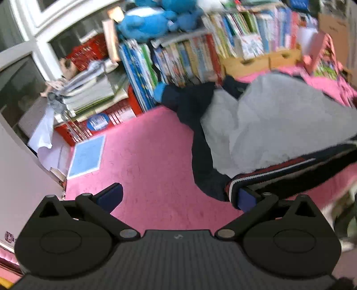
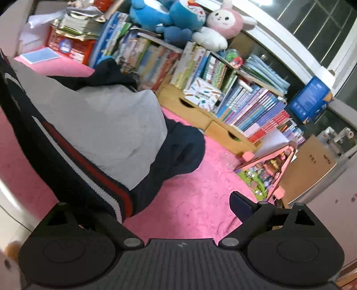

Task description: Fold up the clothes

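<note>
So at about 9 o'clock in the left wrist view there's a red crate (image 1: 116, 112) with a messy stack of papers and booklets (image 1: 89, 93) piled on top; what's inside the crate I can't really tell. A blue sheet (image 1: 86, 157) lies flat on the pink mat (image 1: 151, 156) just below it. Moving right, a row of books (image 1: 185, 60) stands along the back at 12 o'clock with blue plush toys (image 1: 151, 20) sitting on top.

The jacket (image 1: 279, 125), navy with a grey lining and a red-white striped hem, is on the mat from center to 3 o'clock. The left gripper (image 1: 178, 198) is spread wide, its right finger touching the hem, nothing clamped.

In the right wrist view the jacket (image 2: 100, 125) fills 9 to 11 o'clock. The right gripper (image 2: 178, 212) is wide open too, left finger hidden behind the striped hem. At 1 o'clock, wooden drawer boxes (image 2: 200, 113) sit closed with books stacked upright on top (image 2: 256, 111), and a pink bunny plush (image 2: 225, 20) sits higher up. A cardboard box (image 2: 312, 169) stands at 3 o'clock.
</note>
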